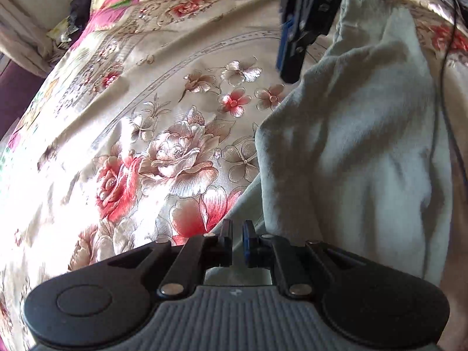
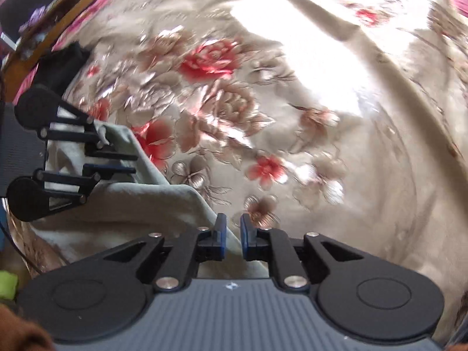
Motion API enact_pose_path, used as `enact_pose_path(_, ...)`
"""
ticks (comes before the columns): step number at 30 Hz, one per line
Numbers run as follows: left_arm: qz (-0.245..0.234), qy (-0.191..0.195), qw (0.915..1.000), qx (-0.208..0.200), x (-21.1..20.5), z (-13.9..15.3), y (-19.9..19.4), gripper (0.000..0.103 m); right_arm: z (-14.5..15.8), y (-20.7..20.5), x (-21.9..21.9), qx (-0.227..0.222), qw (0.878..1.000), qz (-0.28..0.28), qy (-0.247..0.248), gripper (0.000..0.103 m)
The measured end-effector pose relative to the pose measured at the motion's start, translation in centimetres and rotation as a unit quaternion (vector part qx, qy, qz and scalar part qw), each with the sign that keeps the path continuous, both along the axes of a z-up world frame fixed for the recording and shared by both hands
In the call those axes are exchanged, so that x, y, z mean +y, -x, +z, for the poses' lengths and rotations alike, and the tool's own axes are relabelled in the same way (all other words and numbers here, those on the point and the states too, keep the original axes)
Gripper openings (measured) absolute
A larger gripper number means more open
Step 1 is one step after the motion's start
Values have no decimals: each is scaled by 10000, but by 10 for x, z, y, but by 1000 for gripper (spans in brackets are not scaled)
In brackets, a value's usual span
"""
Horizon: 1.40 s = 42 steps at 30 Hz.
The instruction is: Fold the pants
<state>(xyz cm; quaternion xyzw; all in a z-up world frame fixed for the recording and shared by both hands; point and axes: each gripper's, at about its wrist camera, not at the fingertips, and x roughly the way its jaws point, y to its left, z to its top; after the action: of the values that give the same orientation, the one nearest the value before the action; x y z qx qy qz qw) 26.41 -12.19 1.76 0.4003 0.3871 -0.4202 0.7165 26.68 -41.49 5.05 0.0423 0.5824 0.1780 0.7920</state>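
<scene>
The pale grey-green pants (image 1: 365,146) lie folded lengthwise on a floral bedspread (image 1: 146,117), at the right of the left wrist view. My left gripper (image 1: 237,225) points steeply down at their near left edge. Its jaws are almost together, with a thin strip of the cloth in the narrow gap. In the right wrist view the pants (image 2: 131,201) fill the lower left, and the left gripper (image 2: 136,163) reaches over them to their edge. My right gripper (image 2: 233,219) stands apart over the cloth's edge, its pads not pressing on it. The right gripper (image 1: 289,70) also hangs blurred above the pants' far end.
The bedspread (image 2: 321,87) stretches wide and wrinkled beyond the pants. A black cable (image 1: 444,87) runs along their right side. A dark object (image 2: 61,64) and wooden furniture (image 2: 73,0) sit at the bed's edge. Clutter (image 1: 79,8) lies at the far corner.
</scene>
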Motion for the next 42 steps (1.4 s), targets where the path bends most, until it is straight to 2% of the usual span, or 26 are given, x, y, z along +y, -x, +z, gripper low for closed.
enact_pose_path(2, 290, 151, 9994, 67, 3, 7, 9, 27, 9, 31, -33, -64, 9961, -869, 139, 23)
enact_pose_path(4, 433, 293, 9982, 276, 3, 12, 21, 27, 12, 68, -68, 23, 9842, -1733, 358, 23)
enact_pose_path(6, 351, 197, 9974, 592, 0, 8, 39, 27, 10, 104, -98, 179, 9679, -2405, 714, 24)
enact_pose_path(9, 90, -230, 9961, 852, -6, -14, 68, 29, -4, 140, -131, 429, 9457, -3043, 1057, 24)
enact_pose_path(11, -81, -431, 9974, 570, -10, -22, 83, 30, -13, 153, -145, 453, 9341, -3293, 1302, 25)
enact_pose_path(14, 145, -494, 9970, 579, -16, -14, 82, 30, -14, 167, -163, 215, 9258, -3641, 988, 24)
enact_pose_path(18, 522, -592, 9966, 220, -20, -1, 78, 30, -8, 174, -176, -279, 9254, -3632, 1047, 25)
enact_pose_path(19, 604, -599, 9962, 162, -22, 3, 77, 30, -7, 174, -179, -347, 9279, -3581, 983, 31)
enact_pose_path(20, 686, -571, 9959, 162, -24, 6, 74, 30, -9, 174, -180, -320, 9311, -3511, 938, 36)
enact_pose_path(22, 787, -470, 9956, 188, -31, 12, 74, 30, -13, 174, -181, -287, 9398, -3263, 969, 36)
enact_pose_path(24, 821, -374, 9957, 221, -43, 16, 80, 31, -18, 173, -176, -267, 9472, -2943, 1245, 36)
enact_pose_path(26, 772, -275, 9963, 261, -58, 19, 90, 32, -16, 175, -176, -337, 9456, -2949, 1328, 35)
enact_pose_path(28, 680, -156, 9968, 380, -74, 21, 99, 34, -4, 183, -169, -650, 9415, -2947, 1498, 35)
enact_pose_path(30, 631, -31, 9965, 547, -90, 20, 109, 35, 9, 192, -161, -913, 9453, -2811, 1381, 37)
enact_pose_path(31, 607, 19, 9961, 645, -97, 19, 113, 35, 11, 194, -158, -896, 9509, -2704, 1209, 36)
enact_pose_path(33, 547, 96, 9952, 807, -114, 16, 123, 35, 1, 192, -158, -545, 9579, -2606, 1071, 34)
enact_pose_path(36, 374, 181, 9951, 897, -136, 17, 136, 35, -20, 193, -167, -151, 9539, -2858, 903, 32)
enact_pose_path(40, 164, 261, 9948, 974, -153, 21, 147, 36, -26, 188, -178, -220, 9551, -2910, 516, 33)
enact_pose_path(42, 109, 209, 9950, 966, -160, 20, 149, 36, -24, 184, -183, -206, 9575, -2866, 238, 27)
